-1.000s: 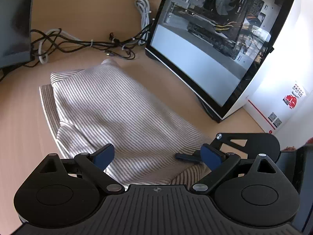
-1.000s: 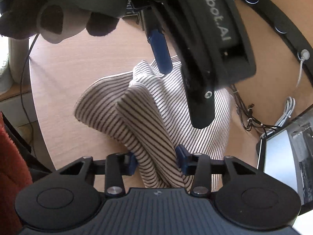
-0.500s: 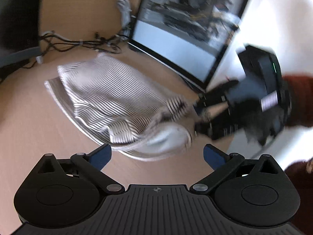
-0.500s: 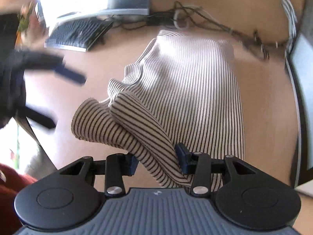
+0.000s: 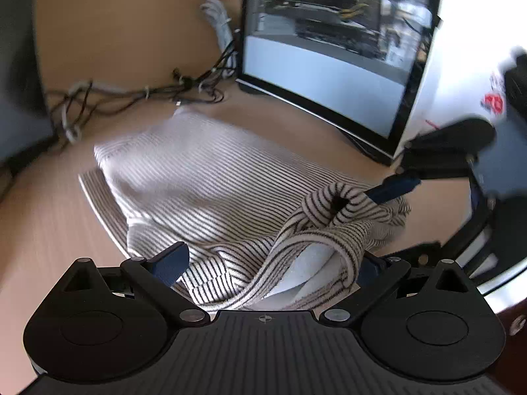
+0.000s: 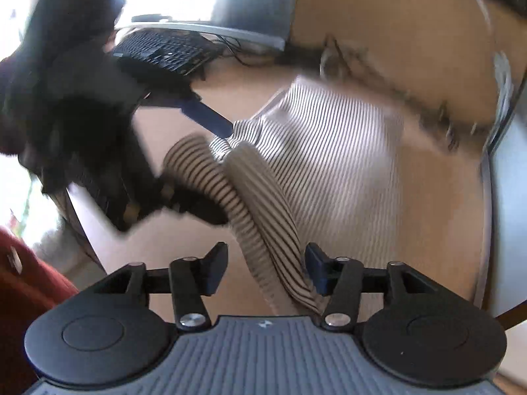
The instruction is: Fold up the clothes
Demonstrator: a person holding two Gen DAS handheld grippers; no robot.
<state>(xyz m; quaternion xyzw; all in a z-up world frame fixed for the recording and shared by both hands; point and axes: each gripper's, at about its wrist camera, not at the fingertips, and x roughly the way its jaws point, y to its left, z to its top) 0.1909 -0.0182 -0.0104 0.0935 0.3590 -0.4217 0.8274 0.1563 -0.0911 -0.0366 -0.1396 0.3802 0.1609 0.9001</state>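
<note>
A striped garment (image 5: 210,184) lies folded on the wooden desk (image 5: 125,33), filling the middle of the left wrist view, with a bunched sleeve (image 5: 332,217) piled at its lower right corner. The left gripper (image 5: 266,260) sits at the bottom centre of that view with its jaws spread wide; the rumpled cloth lies between them, touching the right finger while the left finger stands clear of it, so nothing is pinched. In the right wrist view the right gripper (image 6: 265,265) is at the bottom centre, and its jaws have just been opening: the sleeve (image 6: 263,217) runs down between them, resting against the right pad with a plain gap to the left one (the cloth is loose there, not clamped). From the left wrist camera the right gripper (image 5: 395,187) shows at the right edge, one blue fingertip touching the sleeve's rolled end. At the upper left of the right wrist view the left gripper (image 6: 210,120) appears blurred. A glass-sided computer case (image 5: 336,49) stands at the upper right of the left view, cables (image 5: 138,93) trail behind the garment, and a keyboard (image 6: 164,49) lies at the upper left of the right view.
</note>
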